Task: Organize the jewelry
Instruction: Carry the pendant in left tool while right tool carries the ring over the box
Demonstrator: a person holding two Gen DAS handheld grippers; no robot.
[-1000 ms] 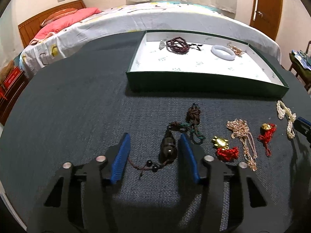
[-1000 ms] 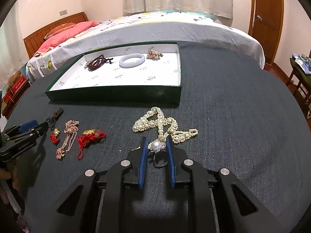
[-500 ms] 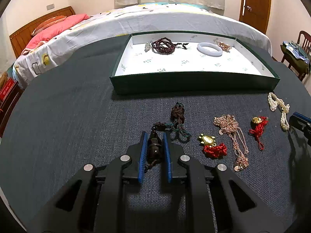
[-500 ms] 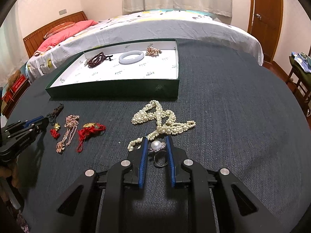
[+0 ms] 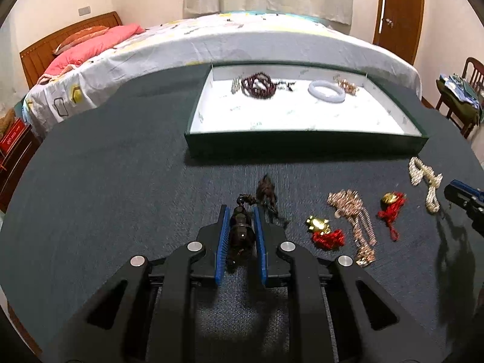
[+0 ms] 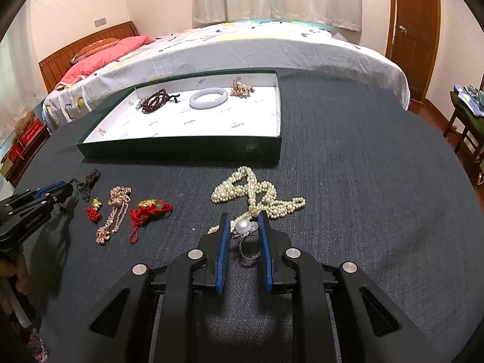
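Note:
My left gripper [image 5: 240, 211] is shut on a dark bead pendant [image 5: 240, 234]; its brown-and-green cord [image 5: 266, 195] trails ahead over the dark cloth. In the right wrist view my right gripper [image 6: 243, 219] is shut on a pearl ring [image 6: 244, 227], just in front of the heap of the pearl necklace [image 6: 251, 189]. On the cloth lie a gold charm on red cord [image 5: 325, 233], a rose-gold chain [image 5: 355, 214] and a second red-cord charm [image 5: 391, 207]. The green tray [image 6: 181, 151] with white lining holds dark red beads [image 6: 154, 100], a white bangle [image 6: 208, 97] and a gold piece [image 6: 240, 89].
A bed [image 6: 242, 45] stands behind the round, dark-clothed table [image 6: 363, 166]. A chair with clothes [image 6: 467, 112] is at the far right, a wooden door [image 6: 413, 27] behind it. The left gripper [image 6: 39, 202] shows at the left edge of the right wrist view.
My left gripper went from open around the bead pendant to shut on it, and the pendant and cord have come a little off the cloth. The right gripper kept its hold on the ring.

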